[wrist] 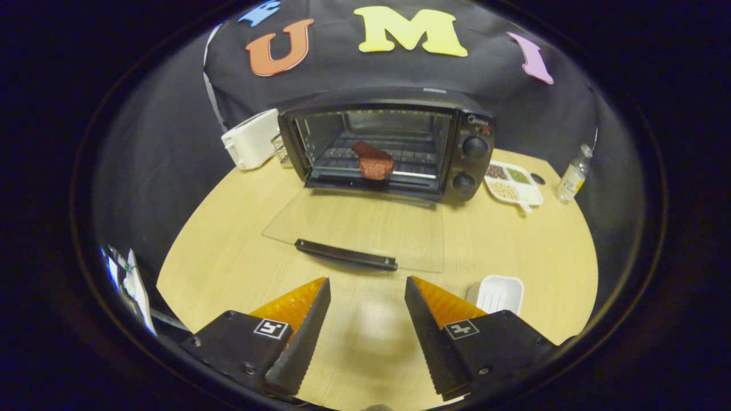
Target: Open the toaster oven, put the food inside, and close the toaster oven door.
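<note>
A black toaster oven [471,142] stands at the back of the round wooden table [228,251]. Its glass door [365,225] lies folded flat toward me, with the dark handle [345,254] at the door's near edge. A reddish piece of meat [372,160] rests on the wire rack [411,157] inside the oven, near the front. My gripper [368,285] is open and holds nothing. It hovers over the table, with its fingertips just short of the door handle.
A white toaster [251,140] sits left of the oven. Right of the oven lie a divided plate of food [513,182] and a small clear bottle [573,176]. A small white tray [499,294] is beside my right finger. Papers [131,285] hang off the table's left.
</note>
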Demonstrator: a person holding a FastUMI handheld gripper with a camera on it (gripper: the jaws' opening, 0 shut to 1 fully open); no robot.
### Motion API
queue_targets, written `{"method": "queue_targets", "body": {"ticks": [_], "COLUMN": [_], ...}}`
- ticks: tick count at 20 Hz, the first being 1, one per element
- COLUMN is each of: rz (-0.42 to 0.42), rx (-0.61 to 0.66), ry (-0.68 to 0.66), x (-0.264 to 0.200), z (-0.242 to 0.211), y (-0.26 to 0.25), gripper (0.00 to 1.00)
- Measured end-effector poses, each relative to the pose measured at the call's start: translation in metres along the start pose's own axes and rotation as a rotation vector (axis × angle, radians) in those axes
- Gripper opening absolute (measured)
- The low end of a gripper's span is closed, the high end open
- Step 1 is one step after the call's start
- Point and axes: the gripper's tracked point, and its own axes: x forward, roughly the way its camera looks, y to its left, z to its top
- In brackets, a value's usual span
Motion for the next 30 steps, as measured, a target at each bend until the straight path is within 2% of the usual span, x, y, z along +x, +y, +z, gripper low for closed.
{"method": "queue_targets", "body": {"ticks": [7, 17, 21, 30], "rz": [0.008, -0.029, -0.039, -0.028], "rx": [-0.007, -0.018, -0.047, -0.004], "ry": [0.086, 0.106, 0.102, 0.061], "x": [0.035, 0.073, 0.075, 0.057], "z": [-0.024, -0.016, -0.01, 0.017], "y": [0.014, 0.011, 0.012, 0.008], "gripper": [0.85, 0.85, 0.85, 0.85]}}
